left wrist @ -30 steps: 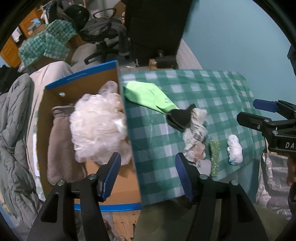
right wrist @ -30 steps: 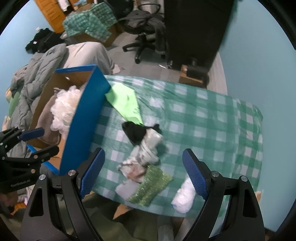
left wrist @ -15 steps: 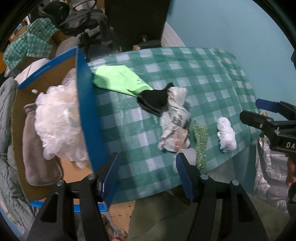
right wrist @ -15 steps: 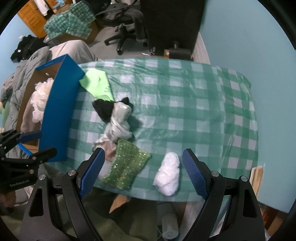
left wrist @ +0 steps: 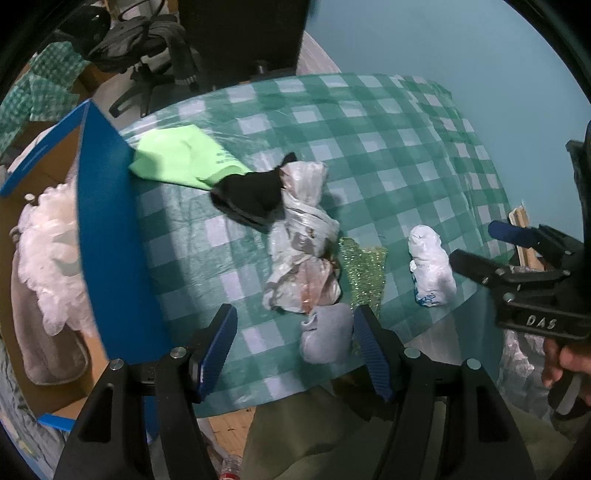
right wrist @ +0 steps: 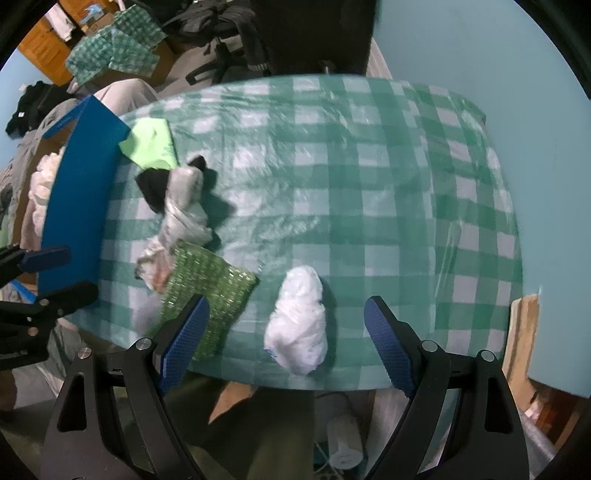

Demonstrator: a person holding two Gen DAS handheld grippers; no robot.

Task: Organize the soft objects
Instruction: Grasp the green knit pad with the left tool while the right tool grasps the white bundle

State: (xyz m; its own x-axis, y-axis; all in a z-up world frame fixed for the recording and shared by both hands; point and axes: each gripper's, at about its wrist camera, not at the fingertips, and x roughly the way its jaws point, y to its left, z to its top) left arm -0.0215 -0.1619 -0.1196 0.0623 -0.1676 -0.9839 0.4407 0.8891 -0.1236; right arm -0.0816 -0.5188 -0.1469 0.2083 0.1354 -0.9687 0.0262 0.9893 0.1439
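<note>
Soft items lie on the green checked tablecloth (left wrist: pixel 369 122): a lime cloth (left wrist: pixel 177 155), a black sock (left wrist: pixel 251 192), a crumpled plastic bag (left wrist: pixel 303 254), a glittery green cloth (right wrist: pixel 207 280), a grey sock (left wrist: pixel 325 336) and a white wad (right wrist: pixel 299 325). My left gripper (left wrist: pixel 295 350) is open, empty, above the table's near edge by the grey sock. My right gripper (right wrist: pixel 284 347) is open, empty, with the white wad between its fingers' line of view. A blue-edged cardboard box (left wrist: pixel 107 236) at the left holds a white mesh puff (left wrist: pixel 48 251) and a beige cloth (left wrist: pixel 44 343).
The box stands against the table's left side. An office chair (left wrist: pixel 147 48) with clothes, dark furniture (left wrist: pixel 240 33) and a bed with blankets lie beyond. A teal wall is at the right. A wooden piece (right wrist: pixel 521 339) leans by the table's right corner.
Both grippers have swung right, away from the box and over the table's near edge. The white wad now sits centred before the right gripper. Both stay open.
</note>
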